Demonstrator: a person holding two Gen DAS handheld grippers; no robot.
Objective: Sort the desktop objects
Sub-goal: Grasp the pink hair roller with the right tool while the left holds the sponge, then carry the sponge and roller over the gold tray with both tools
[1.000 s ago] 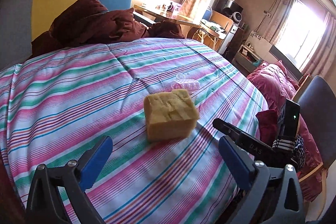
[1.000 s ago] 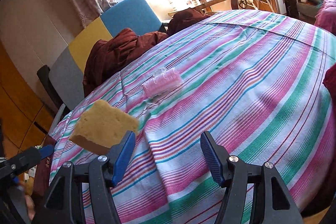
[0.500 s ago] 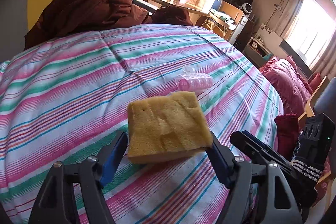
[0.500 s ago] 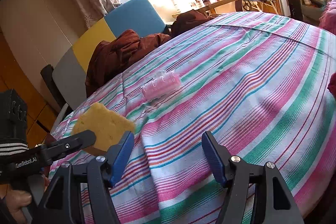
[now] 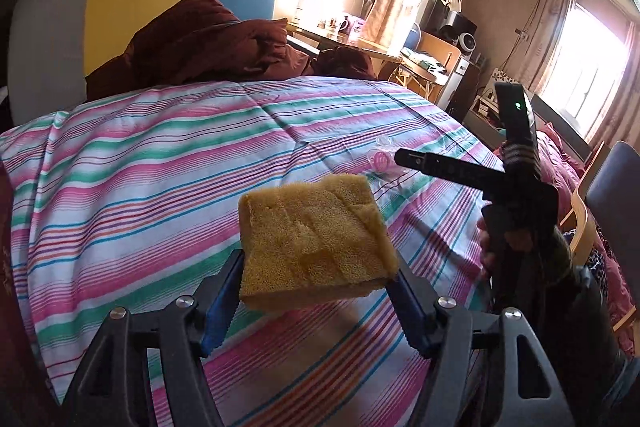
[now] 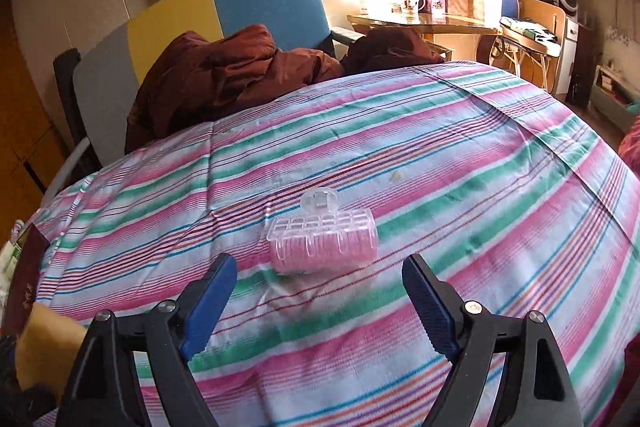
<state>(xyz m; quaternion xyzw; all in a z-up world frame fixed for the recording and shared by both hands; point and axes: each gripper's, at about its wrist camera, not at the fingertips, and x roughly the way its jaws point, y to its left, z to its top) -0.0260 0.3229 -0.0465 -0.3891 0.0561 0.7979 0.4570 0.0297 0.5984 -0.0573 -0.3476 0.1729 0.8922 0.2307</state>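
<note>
Left gripper (image 5: 316, 291) clenching yellow sponge (image 5: 314, 241), holding it above striped cloth (image 5: 140, 167). Right gripper (image 6: 320, 291) gaping, hovering near pink hair roller (image 6: 322, 241), apparently lying on cloth.

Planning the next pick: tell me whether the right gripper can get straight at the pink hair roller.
Probably yes. The right gripper is open, and the pink hair roller lies just ahead of its fingertips on the striped cloth with nothing between. The left gripper holds the sponge off to the side.

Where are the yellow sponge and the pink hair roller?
yellow sponge (image 5: 314, 245), left wrist view, middle of its top face.
pink hair roller (image 6: 324, 245), right wrist view, middle of its clear clip cover.
</note>
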